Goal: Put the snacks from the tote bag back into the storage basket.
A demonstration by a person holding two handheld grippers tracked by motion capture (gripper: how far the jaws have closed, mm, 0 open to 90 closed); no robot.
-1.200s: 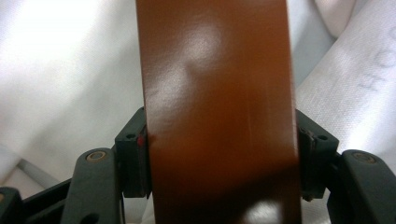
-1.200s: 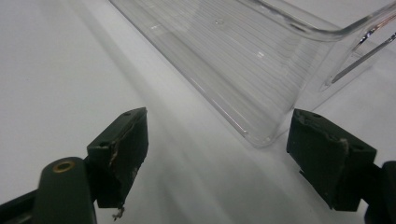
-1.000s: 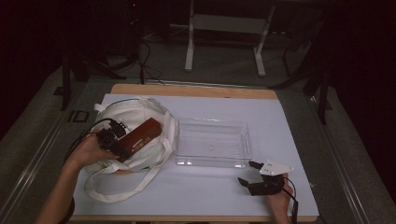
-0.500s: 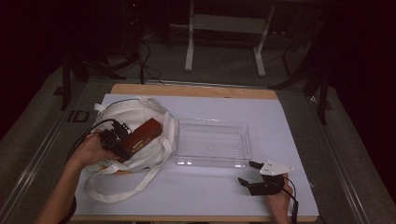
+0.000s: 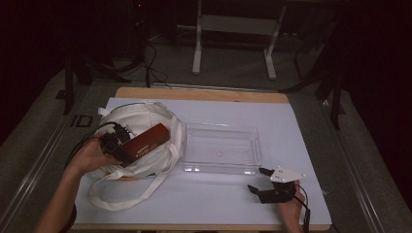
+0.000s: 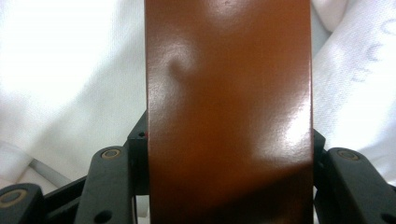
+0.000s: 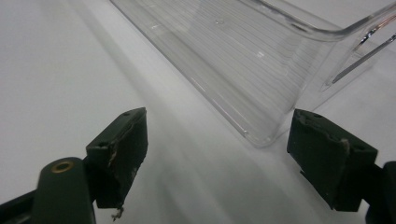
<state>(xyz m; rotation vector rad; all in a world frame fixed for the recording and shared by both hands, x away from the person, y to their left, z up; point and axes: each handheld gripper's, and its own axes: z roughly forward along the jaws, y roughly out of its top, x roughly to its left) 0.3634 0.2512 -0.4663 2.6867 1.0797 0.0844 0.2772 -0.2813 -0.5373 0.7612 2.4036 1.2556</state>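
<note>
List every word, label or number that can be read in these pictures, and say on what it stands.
"ID": dark marking on the floor left of the table.
Pale print on the brown box held in the left gripper: too small to read.
Faint marks on the white bag: too blurred to read.

Dark "ID" lettering on the grey floor mat [image 5: 81, 120] left of the table

The box [image 6: 229, 112] was glossy brown; the bag [image 5: 141, 116] was soft white cloth; the tray [image 7: 261, 60] was clear ribbed plastic; the surface [image 5: 301, 141] looked matt white.
</note>
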